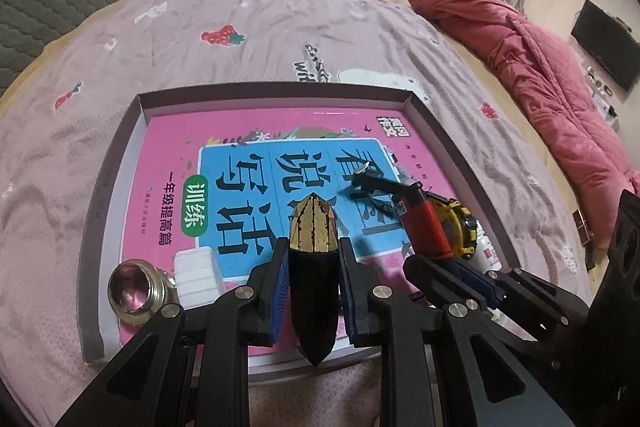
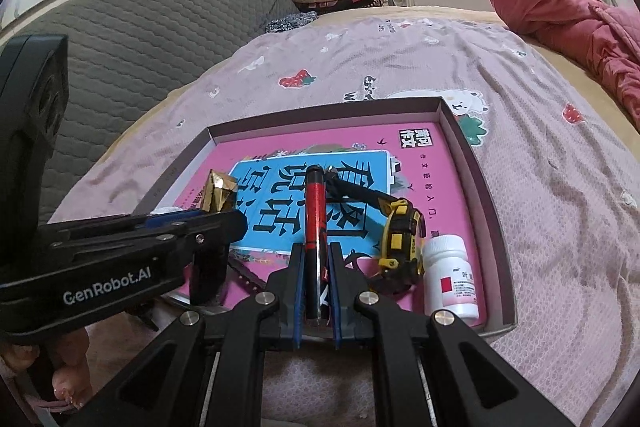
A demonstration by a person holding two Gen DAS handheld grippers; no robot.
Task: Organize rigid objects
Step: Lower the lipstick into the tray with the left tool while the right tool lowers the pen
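A shallow box tray (image 1: 120, 163) (image 2: 472, 163) lies on the bed with a pink and blue book (image 1: 168, 155) (image 2: 440, 163) flat inside it. My left gripper (image 1: 312, 263) is shut on a black case with a gold faceted tip (image 1: 312, 227) (image 2: 218, 189), held over the book's near edge. My right gripper (image 2: 316, 263) (image 1: 436, 267) is shut on a red and black lighter (image 2: 314, 211) (image 1: 426, 223), just right of the left one.
In the tray are a yellow tape measure (image 2: 400, 239) (image 1: 460, 227), a white pill bottle (image 2: 450, 275), black clippers (image 1: 372, 183), a white block (image 1: 196, 275) and a metal ring (image 1: 136, 287). A red quilt (image 1: 540, 67) lies right; a grey headboard (image 2: 140, 39) stands left.
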